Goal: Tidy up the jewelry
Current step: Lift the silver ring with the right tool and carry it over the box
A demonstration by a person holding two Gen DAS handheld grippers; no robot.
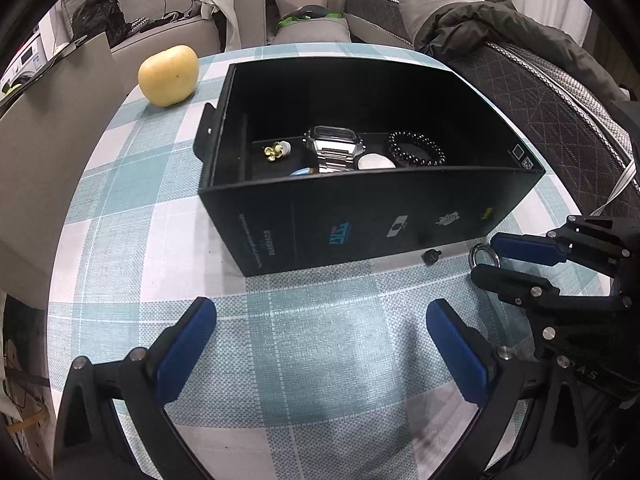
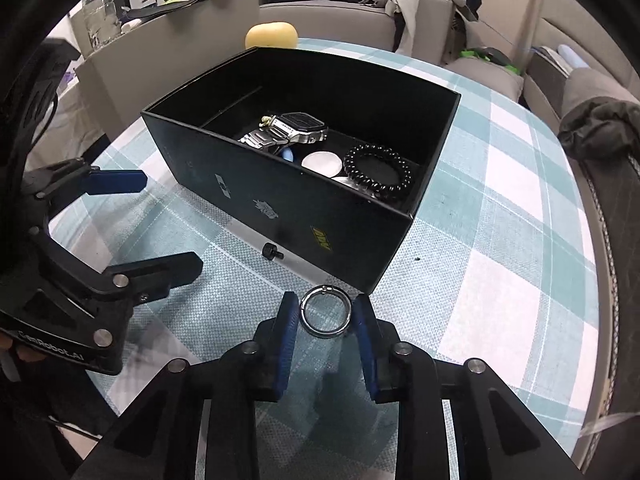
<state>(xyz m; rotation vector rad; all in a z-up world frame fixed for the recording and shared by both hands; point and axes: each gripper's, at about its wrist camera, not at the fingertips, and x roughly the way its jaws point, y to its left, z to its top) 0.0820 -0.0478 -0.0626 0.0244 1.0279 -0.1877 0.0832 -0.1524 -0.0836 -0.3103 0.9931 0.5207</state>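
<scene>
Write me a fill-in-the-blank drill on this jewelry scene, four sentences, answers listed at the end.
1. The silver ring lies on the checked tablecloth, ______ the black box.
2. The ring sits between the fingers of the ______ gripper.
3. The black bead bracelet lies ______ the box, near the metal watch.
4. The left gripper holds ______, its jaws wide apart.

Missing words: outside; right; inside; nothing
</scene>
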